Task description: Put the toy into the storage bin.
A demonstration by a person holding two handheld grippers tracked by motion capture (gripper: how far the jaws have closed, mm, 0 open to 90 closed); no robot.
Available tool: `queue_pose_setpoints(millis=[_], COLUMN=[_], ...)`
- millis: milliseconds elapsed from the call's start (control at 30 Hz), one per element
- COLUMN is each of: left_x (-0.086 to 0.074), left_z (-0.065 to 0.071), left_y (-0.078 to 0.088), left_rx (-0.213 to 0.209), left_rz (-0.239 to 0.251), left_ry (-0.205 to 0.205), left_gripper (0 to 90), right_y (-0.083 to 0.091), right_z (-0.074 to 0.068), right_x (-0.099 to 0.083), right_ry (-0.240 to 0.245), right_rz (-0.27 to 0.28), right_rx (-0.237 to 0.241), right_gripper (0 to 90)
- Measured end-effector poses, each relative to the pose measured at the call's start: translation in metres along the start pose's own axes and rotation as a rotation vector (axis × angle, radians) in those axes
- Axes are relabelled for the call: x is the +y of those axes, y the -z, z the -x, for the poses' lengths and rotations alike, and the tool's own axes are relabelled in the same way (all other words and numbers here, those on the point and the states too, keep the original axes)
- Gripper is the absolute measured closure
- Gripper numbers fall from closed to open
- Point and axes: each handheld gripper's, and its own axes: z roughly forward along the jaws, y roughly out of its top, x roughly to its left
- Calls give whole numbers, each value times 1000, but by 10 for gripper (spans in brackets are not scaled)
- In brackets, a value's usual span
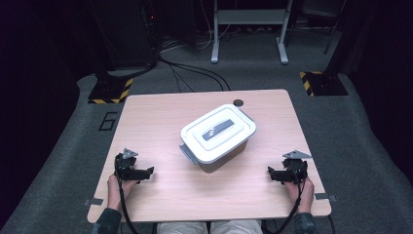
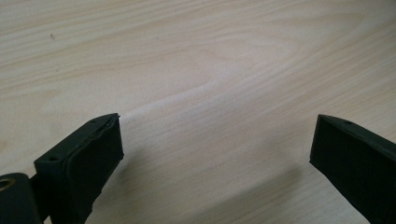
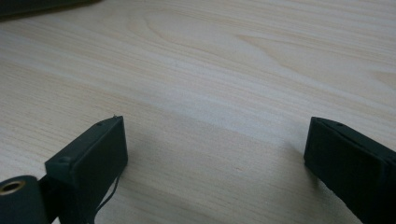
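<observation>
Item: white rectangular plastic storage box with a clipped-on lid and a grey recessed handle (image 1: pixel 218 135); set near the middle of the pale wood-grain table (image 1: pixel 160 195), turned at an angle to the table's edges, so that its short ends face roughly toward the two hands; lid seated flat, grey latch seen on the end nearer the person; the box is judged to be the thing to be handled.

Left black two-jaw hand-held gripper (image 1: pixel 146 171): rested low on the table, well apart from the box, on the box's near-left side; jaws pointed inward toward the box; in the left gripper view its jaws are spread wide, bare wood between them, nothing held.

Right black two-jaw hand-held gripper (image 1: pixel 271 171): placed on the box's near-right side, well apart from it, mirrored to the left one; jaws likewise spread wide over bare tabletop, nothing held.

Placement judged as a ready stance: both tools flanking the box, a two-sided approach being allowed.

Also noted: small dark round cap (image 1: pixel 238 103) set in the table beyond the box.
</observation>
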Motion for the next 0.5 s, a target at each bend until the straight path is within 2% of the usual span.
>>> queue_pose_setpoints(millis=[33, 100, 500], left_x=[-2, -7, -8], left_z=[0, 2, 5], left_y=[-1, -2, -1], left_rx=[4, 21, 40], left_rz=[-6, 35, 35], left_ry=[2, 2, 20], left_gripper=[23, 12, 10], right_y=[0, 0, 0], right_z=[0, 0, 0], right_x=[0, 0, 0], right_ry=[-1, 0, -2], right_rz=[0, 0, 0], right_rx=[0, 0, -2], right_gripper=[53, 53, 53])
